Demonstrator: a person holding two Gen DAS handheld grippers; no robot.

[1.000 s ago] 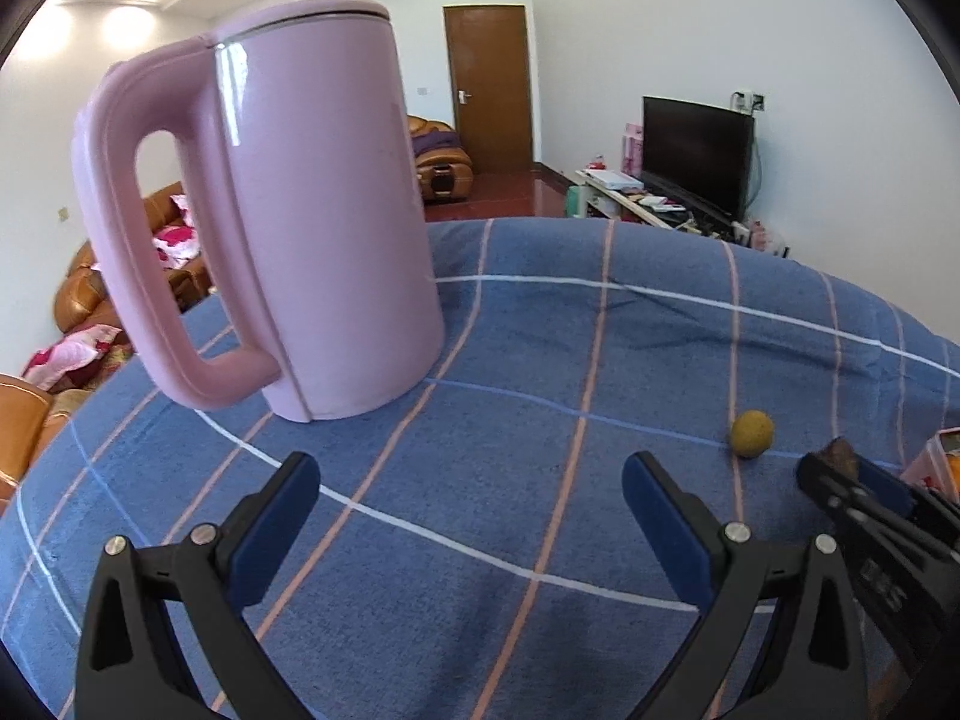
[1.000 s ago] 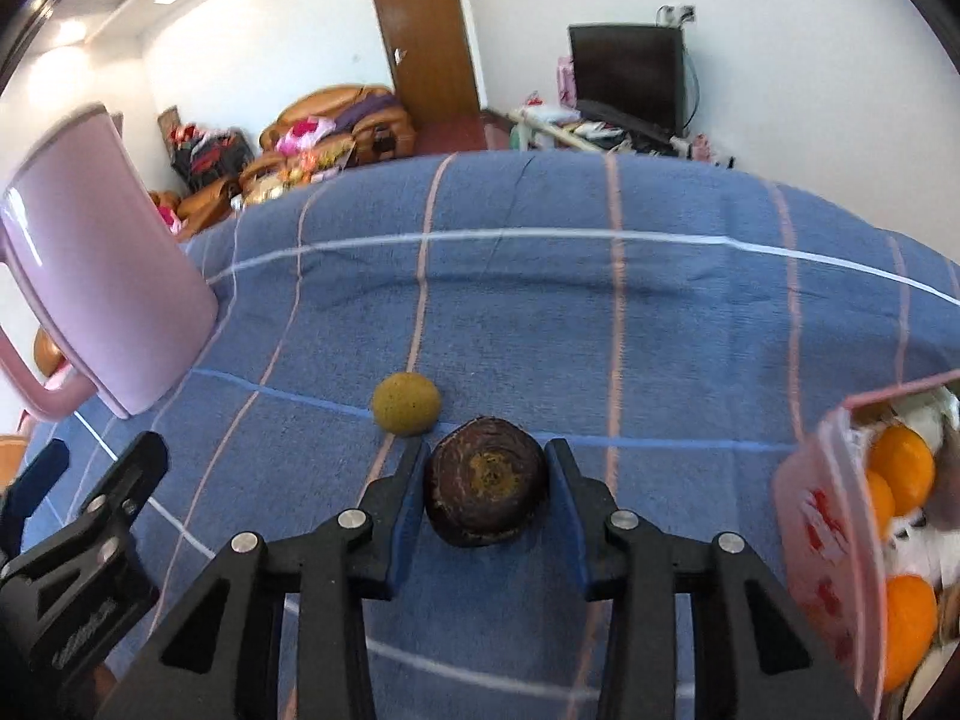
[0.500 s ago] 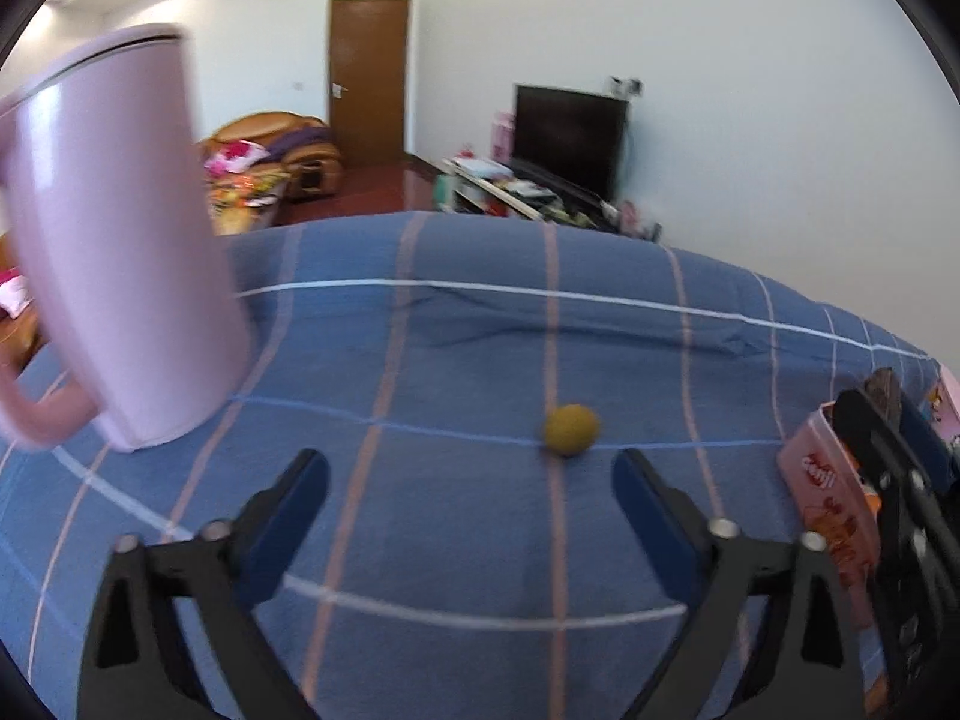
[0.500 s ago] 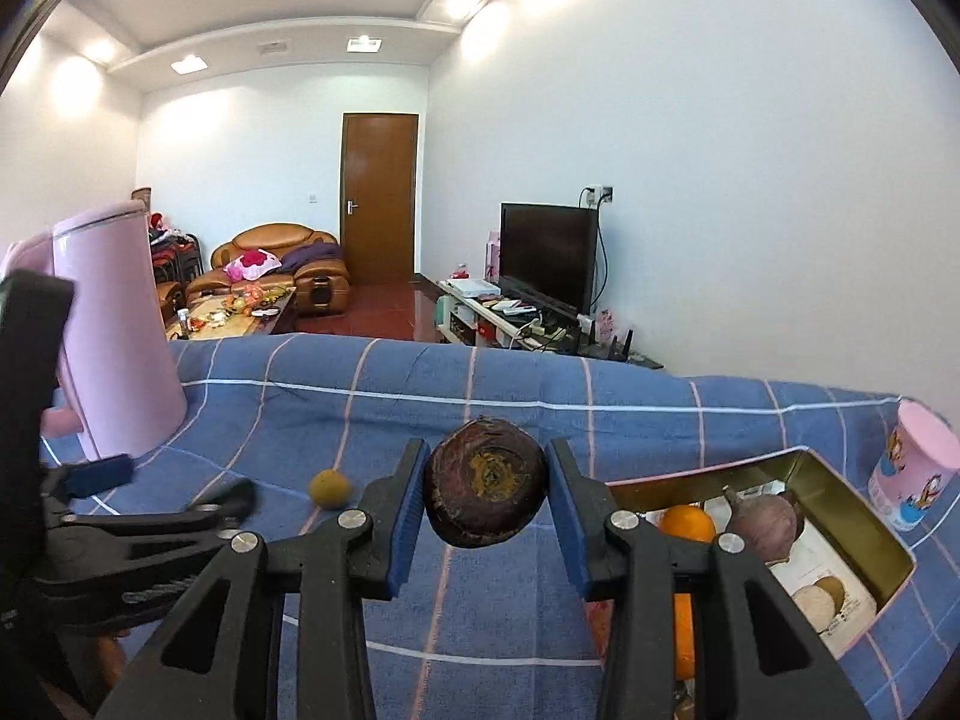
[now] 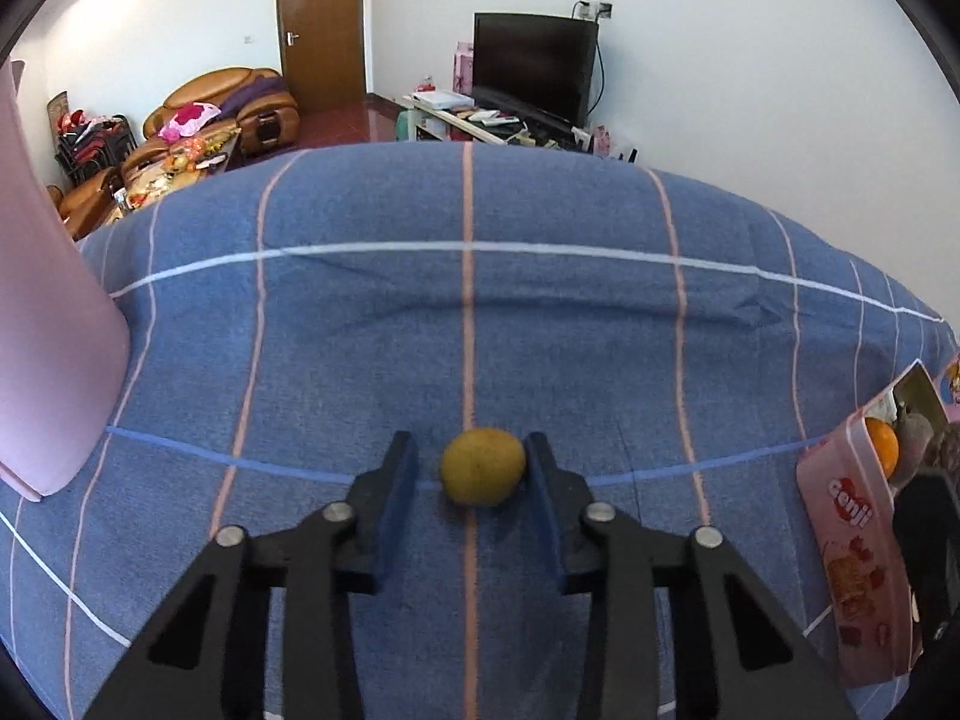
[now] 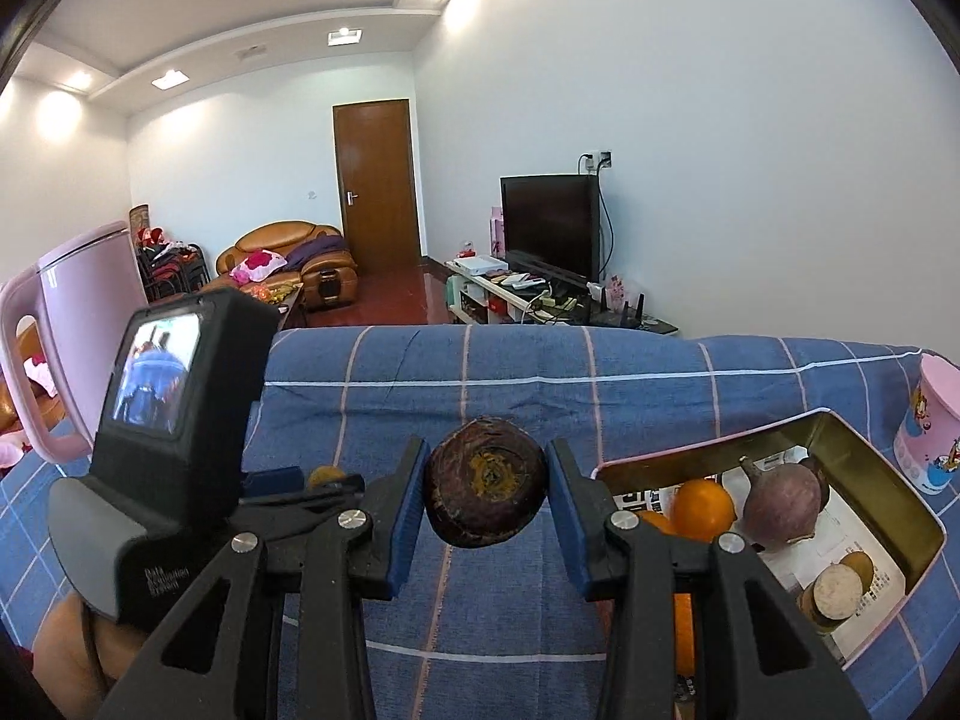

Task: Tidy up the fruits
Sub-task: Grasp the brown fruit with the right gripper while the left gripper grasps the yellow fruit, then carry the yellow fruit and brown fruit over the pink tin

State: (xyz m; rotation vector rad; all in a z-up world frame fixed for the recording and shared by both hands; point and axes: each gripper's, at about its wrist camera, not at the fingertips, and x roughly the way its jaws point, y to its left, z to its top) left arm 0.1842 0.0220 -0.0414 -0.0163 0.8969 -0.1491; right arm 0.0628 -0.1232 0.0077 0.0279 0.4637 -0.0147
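Blue checked cloth (image 5: pixel 360 360) over table, living room behind. Left gripper (image 5: pixel 471 471) just closing round yellow fruit (image 5: pixel 482 465) on cloth; right pad touching, left pad slightly off. Right gripper (image 6: pixel 486 489) clenched on dark round fruit (image 6: pixel 485 483), lifted; open tin (image 6: pixel 888 480) of fruit right of jaws.
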